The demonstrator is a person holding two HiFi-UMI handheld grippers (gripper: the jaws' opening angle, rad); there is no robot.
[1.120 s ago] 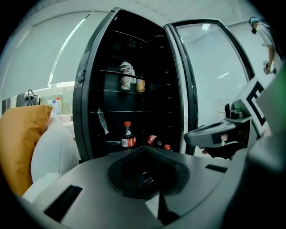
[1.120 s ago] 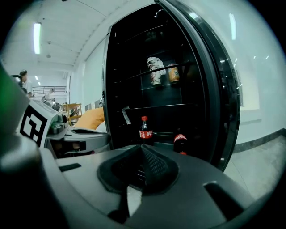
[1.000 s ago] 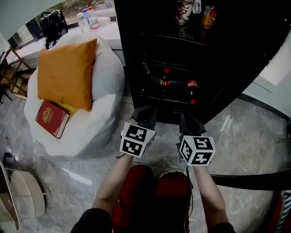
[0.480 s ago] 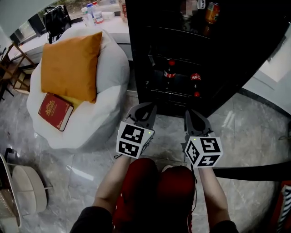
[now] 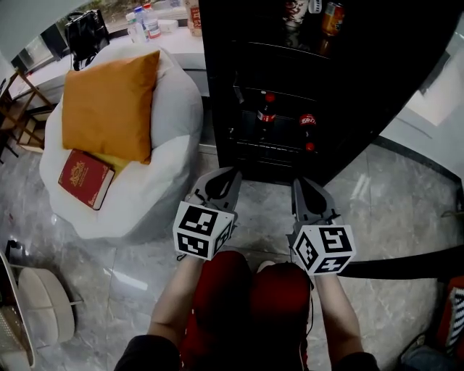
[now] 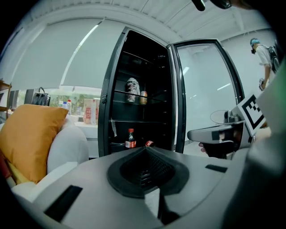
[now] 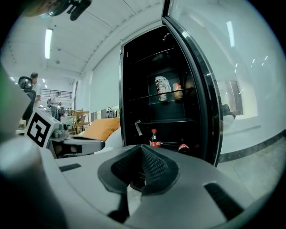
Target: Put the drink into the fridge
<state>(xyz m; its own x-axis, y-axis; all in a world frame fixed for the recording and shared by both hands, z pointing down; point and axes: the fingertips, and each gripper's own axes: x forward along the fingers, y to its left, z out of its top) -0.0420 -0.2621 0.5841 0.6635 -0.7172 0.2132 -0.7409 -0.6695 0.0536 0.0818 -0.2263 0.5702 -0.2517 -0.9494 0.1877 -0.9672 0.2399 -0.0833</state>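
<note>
Pulled back slightly from open fridge: left gripper and right gripper, jaws together, empty; cola bottle upright, cap up.

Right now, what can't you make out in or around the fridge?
White container, head view: cut off by the top edge.
Lying bottle, right gripper view: lower part hidden behind the right gripper.
Book title, head view: too small.
Fridge lower interior, every view: too dark.
</note>
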